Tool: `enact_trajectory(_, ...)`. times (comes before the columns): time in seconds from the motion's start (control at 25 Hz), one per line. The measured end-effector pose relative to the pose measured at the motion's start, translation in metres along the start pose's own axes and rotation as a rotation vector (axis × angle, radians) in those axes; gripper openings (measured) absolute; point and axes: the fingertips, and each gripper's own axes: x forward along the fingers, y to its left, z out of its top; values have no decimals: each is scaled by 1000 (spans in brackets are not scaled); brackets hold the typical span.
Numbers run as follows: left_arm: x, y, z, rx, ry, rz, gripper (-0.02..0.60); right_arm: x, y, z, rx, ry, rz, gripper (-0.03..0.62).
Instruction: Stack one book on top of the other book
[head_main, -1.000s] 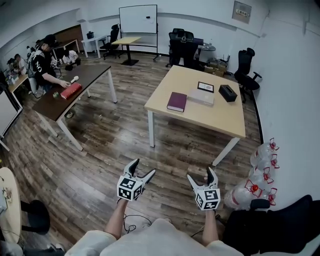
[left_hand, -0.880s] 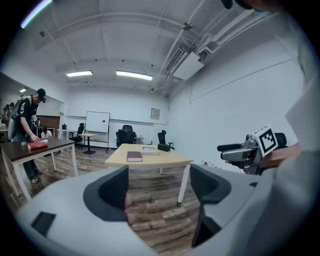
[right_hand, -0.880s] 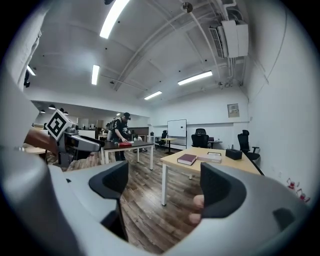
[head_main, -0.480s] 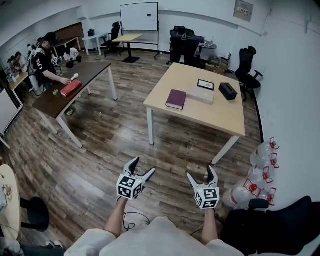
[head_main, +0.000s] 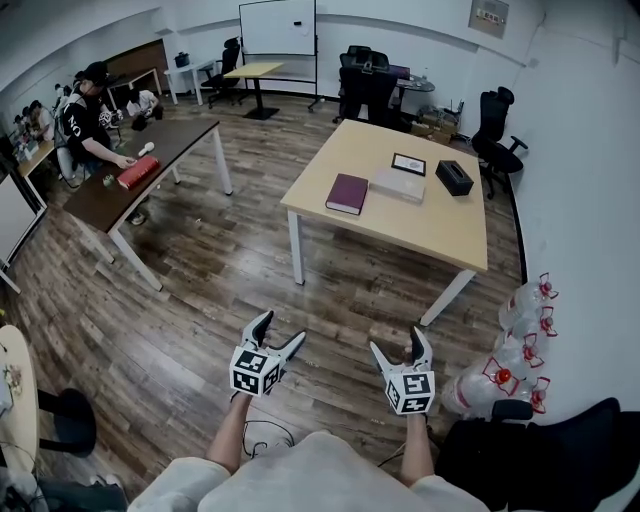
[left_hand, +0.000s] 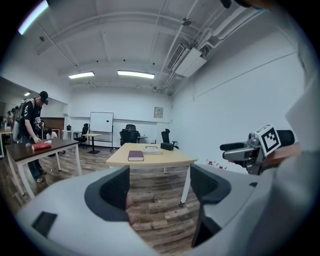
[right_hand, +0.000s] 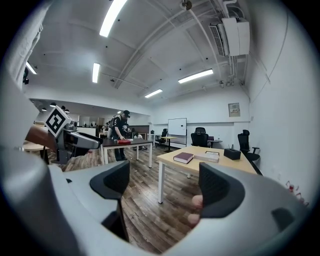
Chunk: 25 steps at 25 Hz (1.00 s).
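Approaching: left gripper (head_main: 282, 328), right gripper (head_main: 398, 340) hanging spread, empty, lower centre; maroon book (head_main: 348, 193), pale book (head_main: 398, 185) lying on counter (head_main: 440, 235), upper centre. Next: likely reaching, gripping one book.

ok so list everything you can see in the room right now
maroon hardcover book: one, on the light table
pale grey flat book: one, beside the maroon one
black-framed picture: one, behind the books
black rectangular box: one, table's right end
light wooden table: one, room centre
dark brown table: one, left
red flat object: one, on the dark table
person in black cap: one, at the dark table
whiteboard: one, back wall
black office chairs: several, back and right
clear water bottles: several, red handles, floor right
left gripper: open, empty
right gripper: open, empty
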Motion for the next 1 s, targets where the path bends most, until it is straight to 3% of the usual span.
enact_trajectory(0.44, 19, -1, -6, -4, 18, 27, 379, 18, -23, -3, -6, 3, 17, 419)
enact_trajectory(1.0, 70, 32, -3, -14, 17, 36, 377, 73, -44, -8, 0, 16, 25, 417)
